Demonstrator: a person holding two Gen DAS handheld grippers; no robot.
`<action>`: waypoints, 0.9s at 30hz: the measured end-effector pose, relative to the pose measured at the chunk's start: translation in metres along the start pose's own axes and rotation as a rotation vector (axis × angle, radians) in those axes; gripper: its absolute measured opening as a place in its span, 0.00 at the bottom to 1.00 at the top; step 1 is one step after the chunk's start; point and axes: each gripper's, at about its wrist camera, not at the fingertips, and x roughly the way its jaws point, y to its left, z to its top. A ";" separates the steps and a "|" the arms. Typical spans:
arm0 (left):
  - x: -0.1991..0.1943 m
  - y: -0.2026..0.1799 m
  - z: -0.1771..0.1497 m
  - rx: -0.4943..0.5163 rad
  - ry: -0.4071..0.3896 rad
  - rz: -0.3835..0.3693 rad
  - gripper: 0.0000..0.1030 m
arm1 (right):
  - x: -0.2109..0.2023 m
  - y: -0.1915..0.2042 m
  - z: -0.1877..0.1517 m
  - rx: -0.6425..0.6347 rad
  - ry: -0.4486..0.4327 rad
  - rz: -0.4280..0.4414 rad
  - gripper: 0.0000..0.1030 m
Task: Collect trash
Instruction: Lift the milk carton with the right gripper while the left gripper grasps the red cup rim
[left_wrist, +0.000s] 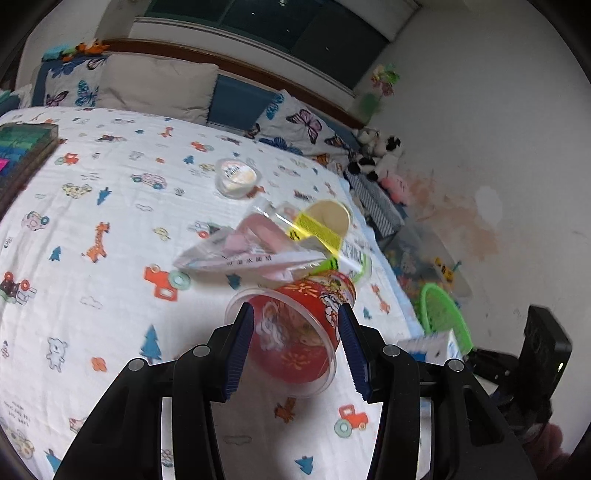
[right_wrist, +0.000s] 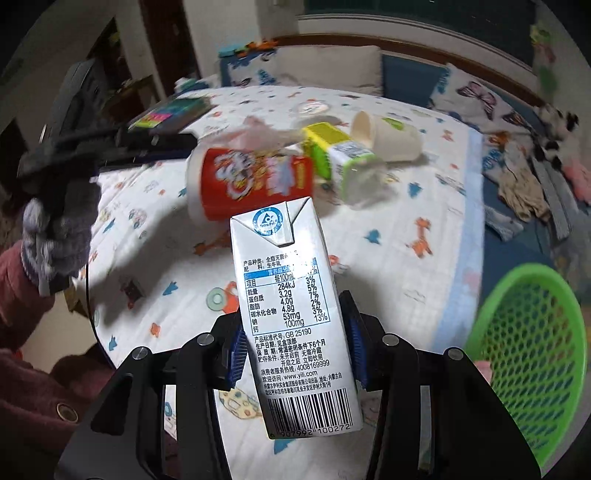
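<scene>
While a bed (left_wrist: 92, 229) covered in a white sheet printed with cartoon cars and giraffes is filling both wrist views, trash is lying scattered across its middle. A green mesh basket (right_wrist: 535, 365) is sitting at four o'clock in the right wrist view, off the bed's edge. A white milk carton (right_wrist: 295, 321) is standing nearly upright at the centre of that view, and the right hand-held gripper (right_wrist: 295, 350) is clamping it, its blue pads pressing the carton's two sides. A red noodle cup (left_wrist: 299, 328) is lying on its side at six o'clock in the left wrist view; the left hand-held gripper (left_wrist: 295, 343) is sitting half-wide around it, its pads right against the cup's sides, though I cannot tell whether they are pressing. A crumpled clear wrapper (left_wrist: 251, 247) is lying just beyond the cup, toward twelve o'clock. A yellow-green container (right_wrist: 332, 155) and a cream paper cup (right_wrist: 388, 136) are lying tipped over together near one o'clock in the right wrist view. A small round lidded tub (left_wrist: 236, 177) is resting apart, at eleven o'clock in the left wrist view.
</scene>
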 end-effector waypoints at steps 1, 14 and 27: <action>0.004 -0.003 -0.002 0.000 0.014 -0.007 0.44 | -0.001 -0.003 -0.001 0.013 -0.004 -0.009 0.45; 0.049 -0.044 -0.020 0.096 0.103 -0.021 0.41 | -0.042 -0.045 -0.031 0.201 -0.079 -0.139 0.45; 0.057 -0.079 -0.025 0.181 0.107 -0.043 0.04 | -0.075 -0.102 -0.066 0.407 -0.138 -0.296 0.45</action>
